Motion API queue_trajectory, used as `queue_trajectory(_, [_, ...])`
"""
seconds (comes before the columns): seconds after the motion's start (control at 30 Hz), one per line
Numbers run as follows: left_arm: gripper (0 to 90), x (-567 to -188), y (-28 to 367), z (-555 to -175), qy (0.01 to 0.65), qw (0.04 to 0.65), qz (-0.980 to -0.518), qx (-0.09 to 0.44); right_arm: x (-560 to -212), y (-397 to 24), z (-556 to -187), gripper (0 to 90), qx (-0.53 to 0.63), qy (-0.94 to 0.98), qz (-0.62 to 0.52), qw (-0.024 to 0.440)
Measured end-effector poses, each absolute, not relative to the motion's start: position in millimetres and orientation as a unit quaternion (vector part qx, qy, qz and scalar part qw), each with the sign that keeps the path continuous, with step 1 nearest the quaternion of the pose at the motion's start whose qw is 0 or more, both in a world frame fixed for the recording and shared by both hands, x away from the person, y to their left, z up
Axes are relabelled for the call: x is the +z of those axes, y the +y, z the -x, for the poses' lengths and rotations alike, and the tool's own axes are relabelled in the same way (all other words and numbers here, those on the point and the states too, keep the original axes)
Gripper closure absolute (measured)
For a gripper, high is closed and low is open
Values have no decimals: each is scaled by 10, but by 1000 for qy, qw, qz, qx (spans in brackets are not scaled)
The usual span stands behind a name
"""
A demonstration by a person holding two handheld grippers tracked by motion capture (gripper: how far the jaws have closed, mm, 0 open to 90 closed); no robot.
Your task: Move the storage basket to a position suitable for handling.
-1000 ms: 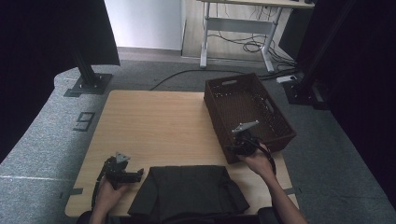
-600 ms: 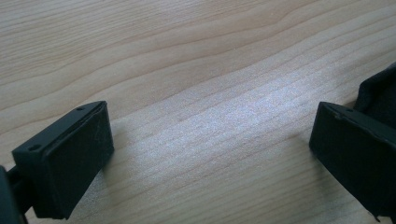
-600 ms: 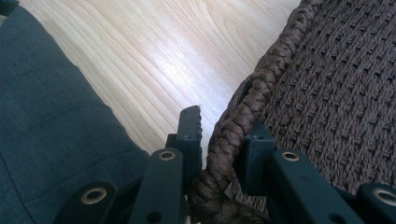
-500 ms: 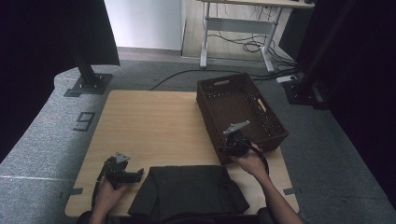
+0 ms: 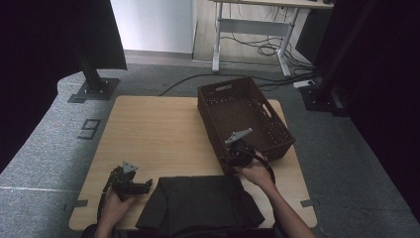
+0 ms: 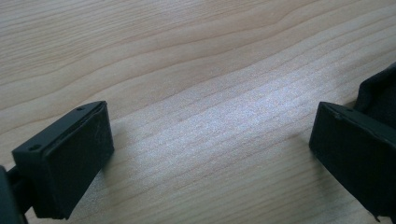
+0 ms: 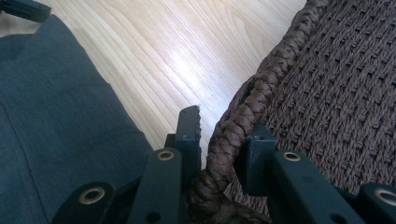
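A dark brown woven basket (image 5: pixel 215 121) stands on the right half of the wooden table (image 5: pixel 153 129). My right gripper (image 5: pixel 236 157) is at its near corner, shut on the braided rim (image 7: pixel 243 121), one jaw inside the basket and one outside. A dark folded garment (image 5: pixel 198 206) lies at the table's front edge; in the right gripper view the garment (image 7: pixel 51 121) lies left of the jaws. My left gripper (image 5: pixel 143 186) rests low at the garment's left edge. Its jaws stand wide open over bare wood (image 6: pixel 210 154), and the cloth (image 6: pixel 380 93) touches the right jaw.
The basket's far corner reaches the table's back right edge. Grey carpet surrounds the table, with a black stand (image 5: pixel 91 74) at the back left, and desk legs and cables (image 5: pixel 257 44) behind. Bare wood stretches across the table's left and middle.
The right gripper has dragged the basket leftward across the table, away from the right edge, turning it slightly. The left hand and the garment have stayed put.
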State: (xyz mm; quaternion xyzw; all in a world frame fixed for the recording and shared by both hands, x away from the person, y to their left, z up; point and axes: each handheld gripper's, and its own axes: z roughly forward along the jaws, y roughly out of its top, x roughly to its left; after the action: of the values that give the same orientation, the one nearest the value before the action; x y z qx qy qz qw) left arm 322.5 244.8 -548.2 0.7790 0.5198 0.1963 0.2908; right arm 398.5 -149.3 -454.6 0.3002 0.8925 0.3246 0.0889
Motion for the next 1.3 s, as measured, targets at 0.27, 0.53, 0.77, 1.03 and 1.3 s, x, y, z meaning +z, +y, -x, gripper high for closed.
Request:
queue_trajectory(0.27, [0,-5483,2447,-3225,520,291,-778,196,-4543,-1284,-3979,723,325,899,-282,84])
queue_trajectory(0.53, [0,-5483,2446,-3224,520,292,-778,197,-4536,-1290,-3998,693,332,896,-284,76])
queue_trajectory(0.77, [0,-5484,2445,-3225,521,292,-778,197,-4527,-1401,-4014,605,333,893,-292,80])
queue_trajectory(1.03, [0,-5482,2447,-3224,520,291,-779,196,-4517,-1612,-4011,560,326,892,-301,91])
queue_trajectory(1.3, [0,-5482,2446,-3224,520,291,-779,196,-4523,-1905,-4037,483,321,886,-320,102])
